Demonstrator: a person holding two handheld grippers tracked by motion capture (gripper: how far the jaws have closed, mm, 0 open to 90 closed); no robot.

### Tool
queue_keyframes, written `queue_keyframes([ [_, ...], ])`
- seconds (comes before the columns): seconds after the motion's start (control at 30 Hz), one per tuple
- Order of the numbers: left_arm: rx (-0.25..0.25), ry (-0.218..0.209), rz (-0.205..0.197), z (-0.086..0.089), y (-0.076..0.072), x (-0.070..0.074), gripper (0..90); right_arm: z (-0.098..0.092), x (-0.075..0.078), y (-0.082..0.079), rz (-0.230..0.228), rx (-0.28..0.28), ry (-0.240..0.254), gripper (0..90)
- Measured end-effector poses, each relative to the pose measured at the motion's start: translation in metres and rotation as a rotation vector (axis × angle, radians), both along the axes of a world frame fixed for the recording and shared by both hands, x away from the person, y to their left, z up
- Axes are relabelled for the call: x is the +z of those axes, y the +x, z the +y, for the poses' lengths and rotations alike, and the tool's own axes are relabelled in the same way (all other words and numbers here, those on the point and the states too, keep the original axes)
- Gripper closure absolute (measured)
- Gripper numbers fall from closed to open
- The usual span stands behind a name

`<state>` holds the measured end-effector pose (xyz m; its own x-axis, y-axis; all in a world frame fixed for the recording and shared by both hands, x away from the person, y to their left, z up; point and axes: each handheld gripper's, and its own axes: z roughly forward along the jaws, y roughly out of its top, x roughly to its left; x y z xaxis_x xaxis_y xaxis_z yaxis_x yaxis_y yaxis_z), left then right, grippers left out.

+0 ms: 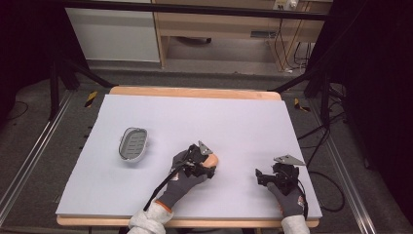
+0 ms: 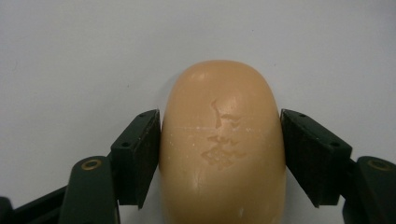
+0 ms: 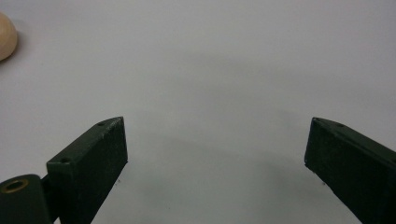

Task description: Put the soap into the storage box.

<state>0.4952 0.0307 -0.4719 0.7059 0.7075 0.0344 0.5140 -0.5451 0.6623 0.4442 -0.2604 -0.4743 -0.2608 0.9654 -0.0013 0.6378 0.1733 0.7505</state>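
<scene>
**Left gripper clamped on a bar of soap; right gripper stood open over bare table**

The left gripper (image 2: pixel 220 154) had its two black jaws pressed against the long sides of a tan, rounded bar of soap (image 2: pixel 222 144). In the left gripper view the soap sat squarely between the jaws, touching both, with its rounded end reaching out past their tips and a faint stamped mark on its upper face. The soap lay on the white table cover (image 2: pixel 70 56); whether it was resting on the cover or lifted just clear of it could not be told.

From the high view, the left gripper (image 1: pixel 210 165) was near the middle of the table, toward the person's side, held in a grey-gloved left hand (image 1: pixel 184 181). The soap (image 1: pixel 213 161) showed as a small tan shape at the gripper's tip. A grey, oval soap dish (image 1: pixel 133 144) with a ribbed inside lay on the table cover (image 1: pixel 195 122) to the left of that gripper, apart from it and tilted a little.

The right gripper (image 1: pixel 260 176) was held in the right hand (image 1: pixel 290 197) near the right front of the table, well apart from the soap. In the right gripper view its jaws stood wide apart with nothing between them, over the plain cover. The rounded end of the soap (image 3: pixel 6 35) showed at the upper left edge there.
</scene>
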Motion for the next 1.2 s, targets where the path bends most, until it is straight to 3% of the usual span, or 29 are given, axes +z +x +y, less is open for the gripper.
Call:
queue_keyframes([
  [0.43, 0.000, 0.006, 0.025, -0.001, 0.002, -0.002, 31.0, 0.001, 0.000, 0.000, 0.009, -0.001, 0.001, 6.1],
  [0.9, 0.016, 0.018, 0.024, -0.002, 0.000, 0.001, 31.6, 0.000, 0.000, 0.000, 0.013, 0.000, -0.001, 6.1],
  [1.2, -0.003, -0.044, 0.003, 0.012, -0.011, 0.023, 31.6, 0.000, 0.000, 0.000, 0.013, -0.005, -0.001, 6.1],
])
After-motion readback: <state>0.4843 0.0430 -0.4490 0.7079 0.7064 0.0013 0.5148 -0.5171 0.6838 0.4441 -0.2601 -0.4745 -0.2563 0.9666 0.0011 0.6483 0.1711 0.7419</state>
